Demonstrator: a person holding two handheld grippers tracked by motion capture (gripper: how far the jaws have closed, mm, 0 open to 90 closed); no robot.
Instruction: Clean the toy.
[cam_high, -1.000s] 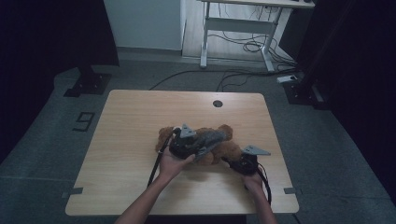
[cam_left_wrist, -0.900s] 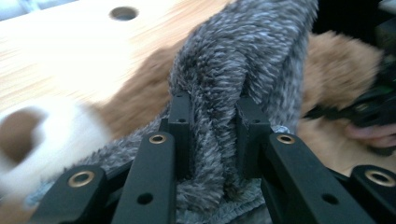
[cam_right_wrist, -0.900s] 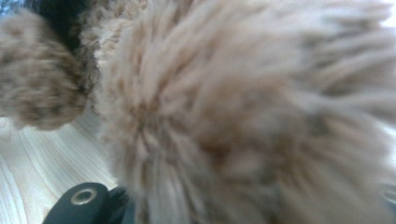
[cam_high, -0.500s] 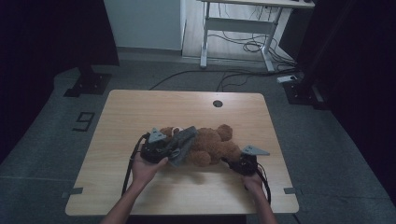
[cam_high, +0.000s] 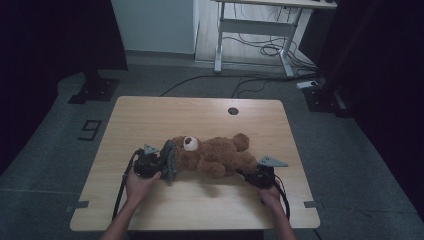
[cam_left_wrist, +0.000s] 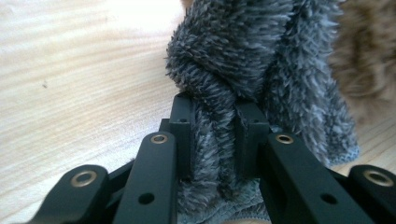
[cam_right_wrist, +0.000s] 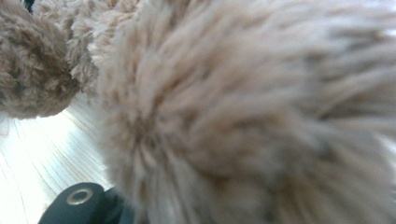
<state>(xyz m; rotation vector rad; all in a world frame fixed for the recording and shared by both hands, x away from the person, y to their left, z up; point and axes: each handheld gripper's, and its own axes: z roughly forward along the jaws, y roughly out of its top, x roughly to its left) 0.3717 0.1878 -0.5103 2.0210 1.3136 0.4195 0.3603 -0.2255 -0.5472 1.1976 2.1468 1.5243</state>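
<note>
A brown teddy bear lies on its back across the wooden table, head toward the left. My left gripper sits just left of the bear's head, shut on a grey fuzzy cloth. In the left gripper view the jaws pinch a fold of that cloth, and the left gripper rests low over the tabletop. My right gripper is at the bear's leg on the right. Tan fur presses close over its jaws and hides them, apparently clamped on the leg.
A round cable hole marks the table's far edge. Beyond the table stand a white desk frame with loose cables on the floor and a dark stand base. Bare wood stretches along the table's far half.
My left gripper has moved left, from over the bear's body to beside its head, taking the grey cloth with it. The right gripper has stayed at the leg.
</note>
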